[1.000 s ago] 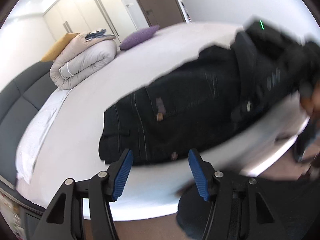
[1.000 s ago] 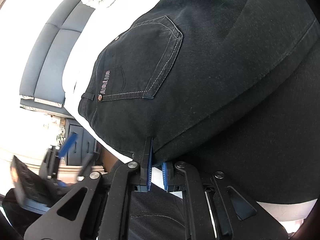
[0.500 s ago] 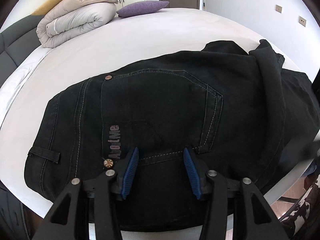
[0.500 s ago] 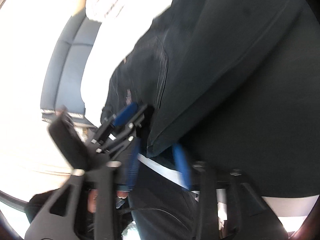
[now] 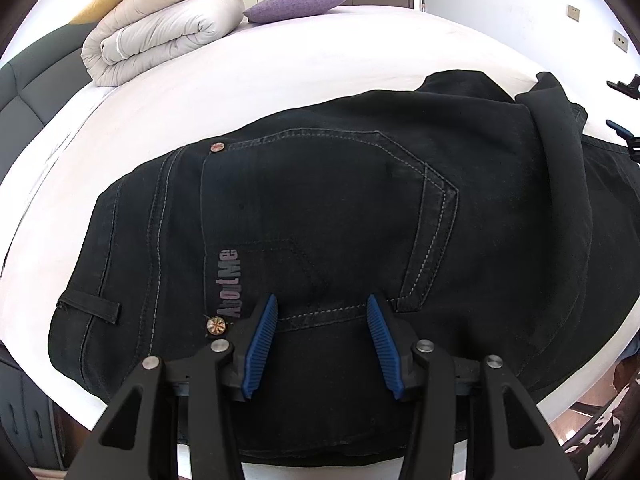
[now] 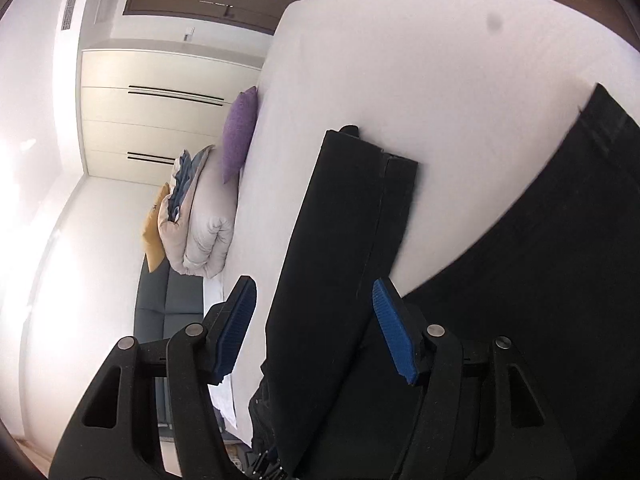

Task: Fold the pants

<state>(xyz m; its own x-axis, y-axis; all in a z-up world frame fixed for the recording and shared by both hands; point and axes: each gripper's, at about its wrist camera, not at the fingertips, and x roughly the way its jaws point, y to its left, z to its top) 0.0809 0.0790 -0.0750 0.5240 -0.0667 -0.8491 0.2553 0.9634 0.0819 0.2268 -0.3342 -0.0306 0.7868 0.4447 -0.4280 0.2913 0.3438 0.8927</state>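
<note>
Left wrist view, from the left edge across:

- Grey headboard (image 5: 24, 80), at the far left margin.
- Rolled duvet (image 5: 160, 36), cream, on the bed's far left corner.
- Purple pillow (image 5: 296, 2), just right of the duvet.
- Bed (image 5: 320, 60), white sheet; it carries everything listed here.
- Pants (image 5: 320, 208), black denim, lying flat near the bed's near edge. We read the waistband at the left and the legs running away to the right, so the long axis lies across the picture. The back pocket faces up; a leg is folded back over the right part.
- Left tongs (image 5: 322, 312), set moderately wide above the pocket seam, nothing between the blue pads.

Right wrist view, rolled sideways:

- Right tongs (image 6: 314, 308), opening, pads clear of the cloth. A folded pant leg lies in line between them, its end pointing away across the sheet; whether it touches the pads we cannot tell for certain.
</note>
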